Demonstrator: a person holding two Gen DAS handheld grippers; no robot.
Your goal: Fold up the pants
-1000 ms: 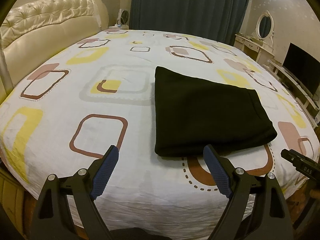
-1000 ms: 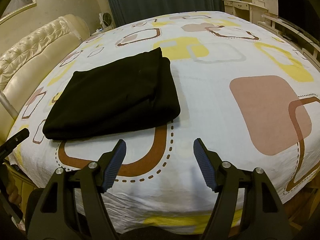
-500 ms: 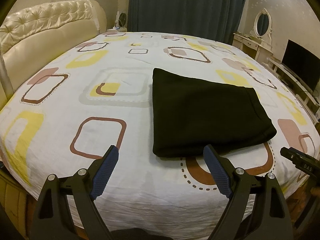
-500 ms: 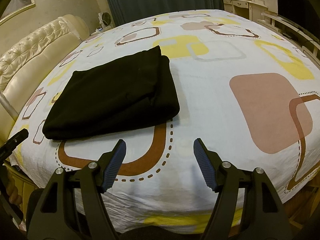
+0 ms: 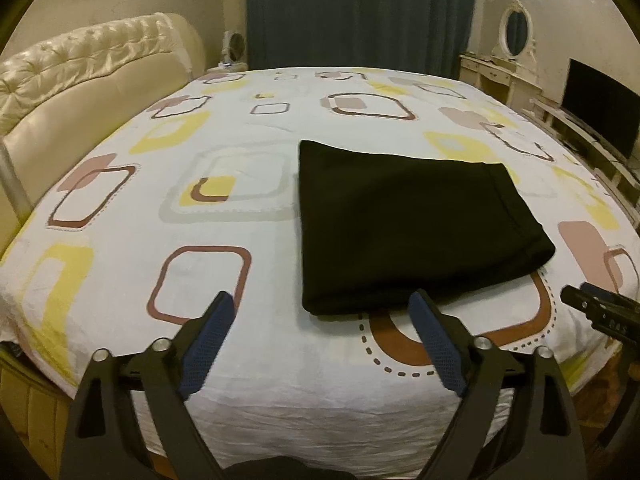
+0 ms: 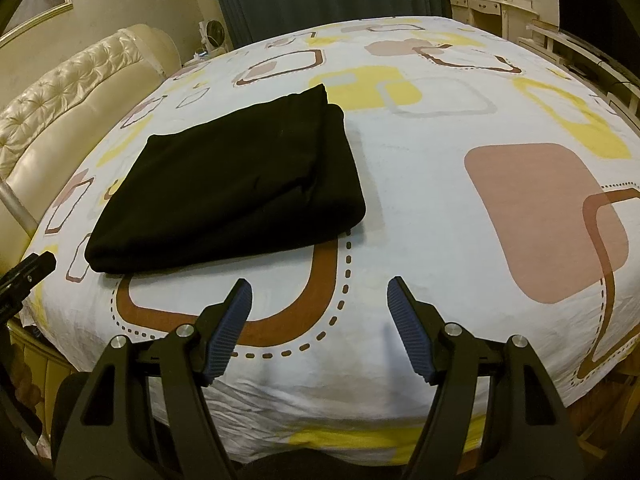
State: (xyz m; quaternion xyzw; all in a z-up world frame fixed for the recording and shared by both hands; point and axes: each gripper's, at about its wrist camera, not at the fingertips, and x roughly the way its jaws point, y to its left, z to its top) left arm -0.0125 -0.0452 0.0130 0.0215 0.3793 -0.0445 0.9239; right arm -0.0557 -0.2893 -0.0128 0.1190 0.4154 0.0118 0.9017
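Observation:
Black pants [image 5: 404, 224] lie folded into a thick rectangle on the patterned bed sheet [image 5: 224, 364], also seen from the right wrist as black pants [image 6: 236, 184]. My left gripper [image 5: 320, 308] hovers open at the near edge of the bed, its right finger just in front of the pants' near edge, holding nothing. The right gripper [image 6: 320, 296] is open too, empty, over the brown curved print just right of the pants' near corner. The tip of the right gripper [image 5: 596, 312] shows at the left wrist view's right edge.
A cream tufted headboard [image 5: 80, 76] curves along the left. Dark curtains [image 5: 360, 12] hang behind the bed. A dressing table with an oval mirror [image 5: 516, 32] and a dark screen [image 5: 600, 104] stand on the right. The bed edge drops off just under both grippers.
The left wrist view has tilted a little, showing more of the wall and curtains; the pants and the right gripper have stayed where they were. Both grippers keep the same opening.

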